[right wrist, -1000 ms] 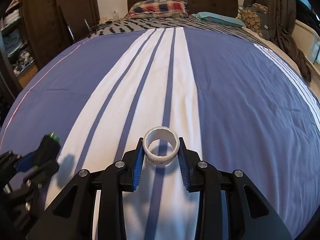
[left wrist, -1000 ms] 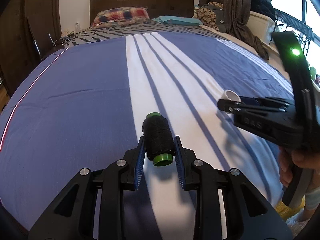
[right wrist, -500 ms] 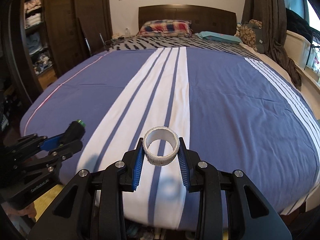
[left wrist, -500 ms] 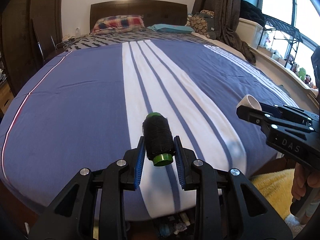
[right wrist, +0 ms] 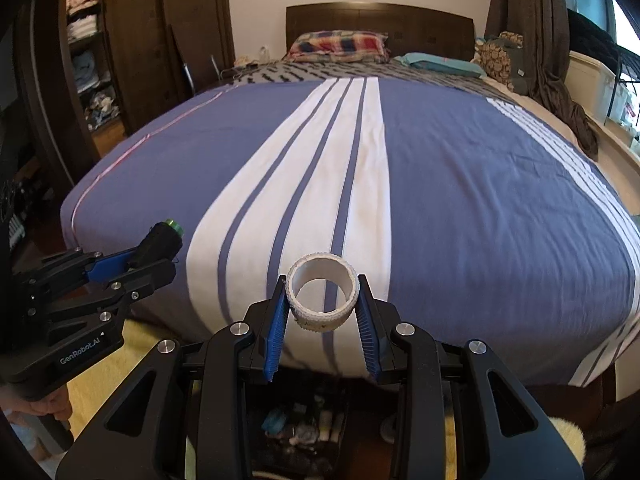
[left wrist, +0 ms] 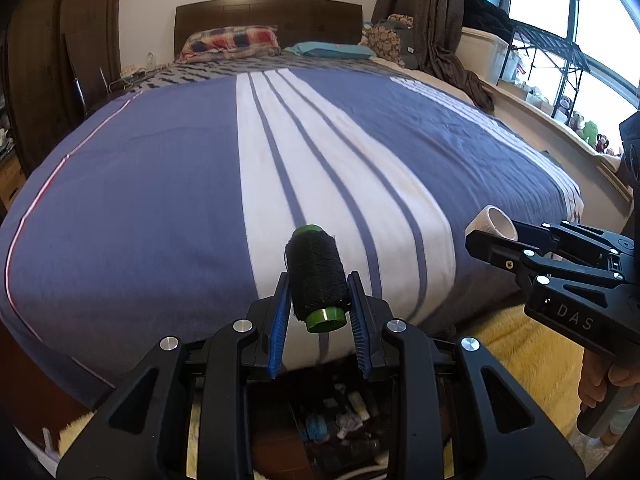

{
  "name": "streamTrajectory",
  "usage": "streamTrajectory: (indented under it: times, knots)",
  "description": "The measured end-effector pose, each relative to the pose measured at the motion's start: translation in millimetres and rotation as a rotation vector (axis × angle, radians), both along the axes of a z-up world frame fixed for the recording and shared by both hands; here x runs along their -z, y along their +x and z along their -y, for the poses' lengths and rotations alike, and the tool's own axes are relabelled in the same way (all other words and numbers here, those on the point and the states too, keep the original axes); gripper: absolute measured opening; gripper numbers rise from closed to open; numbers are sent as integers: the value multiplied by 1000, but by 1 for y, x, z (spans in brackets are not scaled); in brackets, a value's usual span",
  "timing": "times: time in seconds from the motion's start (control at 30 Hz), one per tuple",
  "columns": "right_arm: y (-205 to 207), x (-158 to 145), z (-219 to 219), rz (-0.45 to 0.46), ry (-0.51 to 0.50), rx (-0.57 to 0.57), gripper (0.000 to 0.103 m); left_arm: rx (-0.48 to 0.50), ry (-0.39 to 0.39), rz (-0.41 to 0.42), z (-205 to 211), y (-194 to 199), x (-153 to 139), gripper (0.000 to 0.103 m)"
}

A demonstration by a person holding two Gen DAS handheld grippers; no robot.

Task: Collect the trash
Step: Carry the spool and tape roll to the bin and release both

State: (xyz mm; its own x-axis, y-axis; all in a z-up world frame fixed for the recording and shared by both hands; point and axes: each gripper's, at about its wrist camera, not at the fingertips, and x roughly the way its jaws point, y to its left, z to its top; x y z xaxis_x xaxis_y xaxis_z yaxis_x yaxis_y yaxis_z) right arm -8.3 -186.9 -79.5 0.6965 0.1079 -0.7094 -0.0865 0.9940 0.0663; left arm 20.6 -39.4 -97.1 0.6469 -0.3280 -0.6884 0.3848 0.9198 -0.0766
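Observation:
My left gripper (left wrist: 318, 294) is shut on a black thread spool (left wrist: 316, 274) with green ends, held in the air past the foot of the bed (left wrist: 140, 184). My right gripper (right wrist: 322, 300) is shut on a white tape roll (right wrist: 322, 298), its hole facing the camera. In the left wrist view the right gripper (left wrist: 496, 232) shows at the right with the white tape roll (left wrist: 494, 224) in it. In the right wrist view the left gripper (right wrist: 148, 258) shows at the left with the spool (right wrist: 158, 240). Below both grippers lies a dark bin (left wrist: 340, 420) with mixed trash.
A blue bedspread with white stripes (right wrist: 340, 184) covers the bed. Pillows (right wrist: 338, 44) and a dark headboard are at the far end. A yellow rug (left wrist: 520, 360) lies on the floor. A wardrobe (right wrist: 92, 60) stands left, a window shelf (left wrist: 560, 112) right. A hand (left wrist: 600, 376) holds the right gripper's handle.
Both grippers have drawn back from over the bedspread to beyond the foot of the bed. The floor, the rug and the bin have come into view below. Both grips are unchanged.

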Motion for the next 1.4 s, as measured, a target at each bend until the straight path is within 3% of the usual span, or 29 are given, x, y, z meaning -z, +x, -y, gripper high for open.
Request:
streamTrajectory:
  times: [0.33, 1.1, 1.4]
  knots:
    - [-13, 49, -3, -120, 9, -7, 33, 23, 44, -98, 4, -18, 49, 27]
    - [-7, 141, 7, -371, 57, 4, 33, 68, 116, -401, 20, -9, 169, 27]
    - [3, 167, 9, -443, 90, -2, 33, 81, 113, -475, 23, -7, 196, 27]
